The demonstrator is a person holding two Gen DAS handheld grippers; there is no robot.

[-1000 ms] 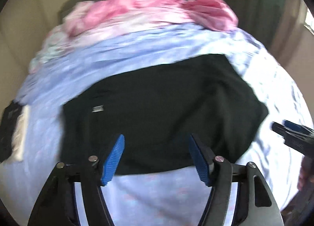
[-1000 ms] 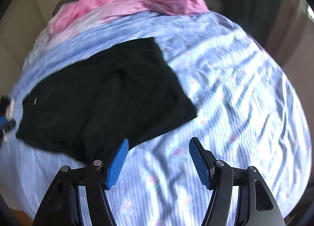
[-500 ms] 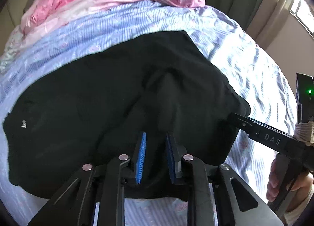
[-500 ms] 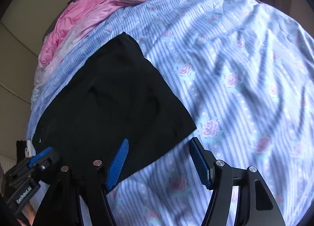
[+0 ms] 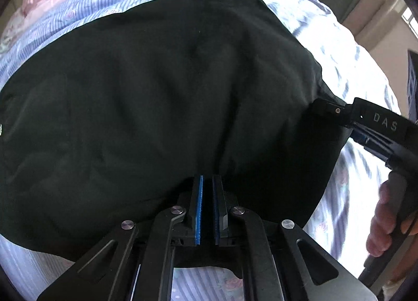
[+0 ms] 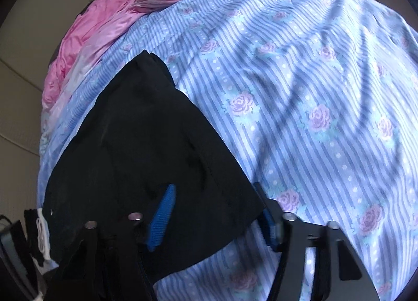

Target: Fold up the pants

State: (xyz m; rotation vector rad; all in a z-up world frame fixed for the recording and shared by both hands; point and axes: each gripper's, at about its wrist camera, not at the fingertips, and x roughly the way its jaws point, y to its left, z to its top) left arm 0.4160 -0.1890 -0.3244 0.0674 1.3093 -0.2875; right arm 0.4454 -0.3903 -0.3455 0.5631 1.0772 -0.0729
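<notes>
Left tongs [image 5: 207, 183] pinching near edge of black pants [image 5: 156, 92] on striped floral bedsheet [image 6: 313, 92], right tongs [image 6: 216, 196] spread astride pants' right corner.

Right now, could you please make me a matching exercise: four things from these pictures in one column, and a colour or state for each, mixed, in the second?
1. left gripper
2. right gripper
3. pants
4. bed sheet

a. blue stripes with roses
b. open around a corner of cloth
c. black
d. shut on the cloth's near edge

Pairs: 1-d, 2-b, 3-c, 4-a
</notes>
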